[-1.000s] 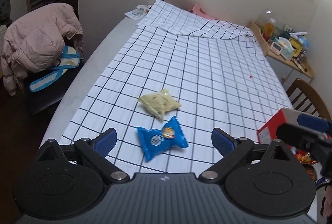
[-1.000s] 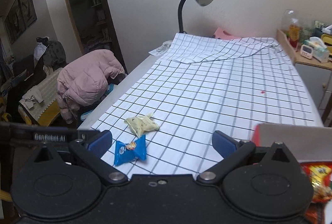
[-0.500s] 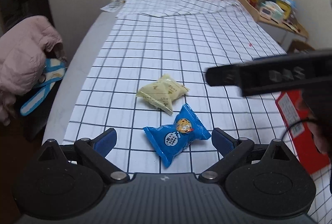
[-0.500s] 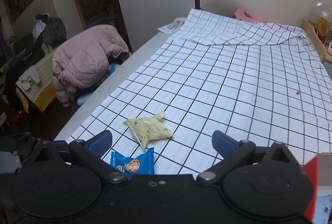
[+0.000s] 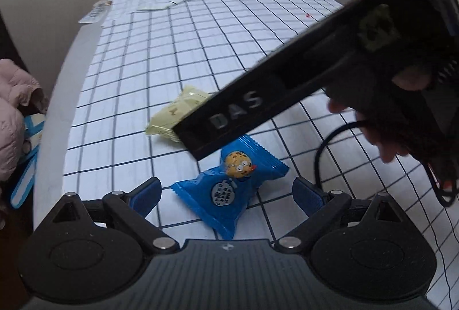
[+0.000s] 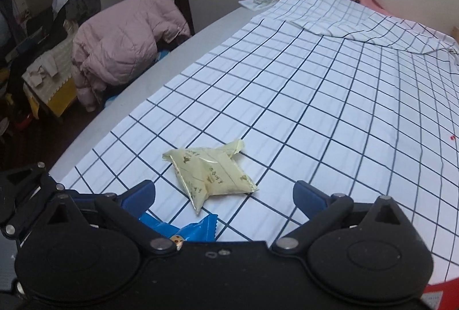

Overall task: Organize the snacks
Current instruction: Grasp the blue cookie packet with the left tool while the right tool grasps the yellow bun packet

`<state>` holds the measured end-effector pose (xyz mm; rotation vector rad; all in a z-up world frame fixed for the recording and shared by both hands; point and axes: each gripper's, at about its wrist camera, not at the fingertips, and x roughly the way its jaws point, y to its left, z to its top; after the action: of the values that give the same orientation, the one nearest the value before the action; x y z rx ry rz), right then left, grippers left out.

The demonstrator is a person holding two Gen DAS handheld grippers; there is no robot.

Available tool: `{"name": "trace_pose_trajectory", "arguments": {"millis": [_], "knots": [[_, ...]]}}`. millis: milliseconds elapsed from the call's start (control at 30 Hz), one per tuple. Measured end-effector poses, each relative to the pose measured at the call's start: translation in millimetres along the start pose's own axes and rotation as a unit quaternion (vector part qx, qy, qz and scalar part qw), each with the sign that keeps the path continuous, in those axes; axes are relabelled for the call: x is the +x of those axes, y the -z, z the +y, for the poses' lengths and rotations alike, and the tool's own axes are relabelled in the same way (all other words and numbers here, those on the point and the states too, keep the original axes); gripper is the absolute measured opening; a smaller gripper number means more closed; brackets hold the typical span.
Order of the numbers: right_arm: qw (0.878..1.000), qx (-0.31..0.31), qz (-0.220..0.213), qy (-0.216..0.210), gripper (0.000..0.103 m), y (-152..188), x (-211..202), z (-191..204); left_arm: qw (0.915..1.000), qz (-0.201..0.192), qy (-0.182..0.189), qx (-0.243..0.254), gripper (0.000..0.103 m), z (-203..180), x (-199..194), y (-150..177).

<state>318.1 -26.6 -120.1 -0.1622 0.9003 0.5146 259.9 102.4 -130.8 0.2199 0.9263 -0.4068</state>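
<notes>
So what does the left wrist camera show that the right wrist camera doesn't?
Only the left wrist view shows the whole blue snack packet, the right claw's body crossing overhead, and a hand. Only the right wrist view shows the pink jacket in full. Both show the yellow snack packet on the checked cloth.

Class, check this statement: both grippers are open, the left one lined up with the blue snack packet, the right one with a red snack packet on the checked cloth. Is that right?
Not quite. The right gripper faces a pale yellow packet, not a red one, as the right wrist view shows. The left gripper does face the blue packet.
</notes>
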Motion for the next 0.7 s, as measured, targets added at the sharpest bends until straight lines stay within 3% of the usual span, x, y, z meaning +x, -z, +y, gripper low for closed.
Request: {"name": "trace_pose_trajectory", "arguments": {"millis": [333, 467, 533, 633, 700], "knots": [[0.999, -0.037, 0.026, -0.001, 0.101, -9, 36, 2, 0.9999, 0.016, -0.004, 0.002, 0.097, 12, 23, -2], [0.998, -0.046, 0.033, 0.0, 0.093, -10, 46, 5, 0.9999, 0.015, -0.008, 0.002, 0.091, 13, 27, -2], [0.998, -0.048, 0.034, -0.005, 0.087, -9, 47, 6, 0.9999, 0.013, -0.009, 0.005, 0.086, 12, 28, -2], [0.998, -0.061, 0.033, -0.012, 0.075, -7, 47, 10, 0.9999, 0.012, -0.004, 0.006, 0.067, 10, 28, -3], [0.997, -0.073, 0.029, -0.013, 0.073, -5, 46, 12, 0.9999, 0.014, -0.002, 0.006, 0.056, 9, 28, -5]]}}
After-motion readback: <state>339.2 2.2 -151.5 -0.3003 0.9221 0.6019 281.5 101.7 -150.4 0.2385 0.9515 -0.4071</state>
